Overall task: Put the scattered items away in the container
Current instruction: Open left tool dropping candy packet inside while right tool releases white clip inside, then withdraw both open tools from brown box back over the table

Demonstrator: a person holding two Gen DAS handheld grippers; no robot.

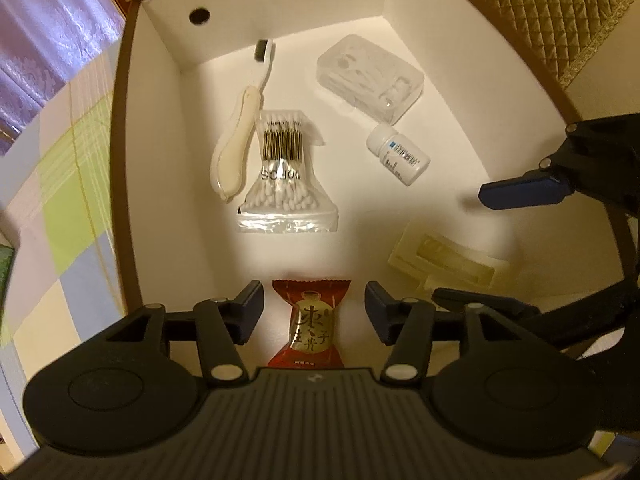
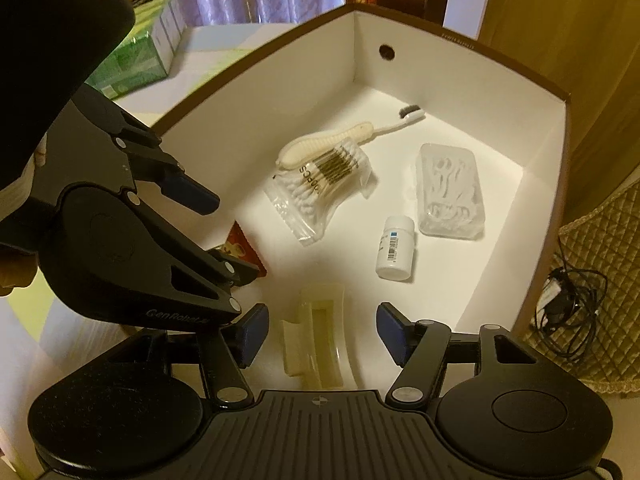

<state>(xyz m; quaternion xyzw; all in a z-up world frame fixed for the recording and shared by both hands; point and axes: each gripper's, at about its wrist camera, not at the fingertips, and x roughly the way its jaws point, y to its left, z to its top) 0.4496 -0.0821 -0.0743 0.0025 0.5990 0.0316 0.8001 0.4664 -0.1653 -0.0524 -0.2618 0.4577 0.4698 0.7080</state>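
A white box with a brown rim (image 1: 124, 160) (image 2: 549, 208) fills both views. On its floor lie a toothbrush (image 1: 236, 140) (image 2: 340, 138), a bag of cotton swabs (image 1: 286, 176) (image 2: 320, 188), a clear case of floss picks (image 1: 370, 78) (image 2: 450, 192) and a small white bottle (image 1: 398, 155) (image 2: 396, 248). My left gripper (image 1: 316, 304) (image 2: 224, 232) is open, straddling a red snack packet (image 1: 308, 328) (image 2: 240, 246) without touching it. My right gripper (image 2: 322, 332) (image 1: 464, 244) is also open, its fingers on either side of a cream plastic clip (image 2: 320, 344) (image 1: 448, 264).
The box stands on a checked cloth (image 1: 60, 200). Green tissue packs (image 2: 136, 60) sit left of it, a quilted cover (image 1: 540, 12) and a tangle of black cable (image 2: 568, 304) to its right. A curtain (image 1: 48, 32) hangs behind.
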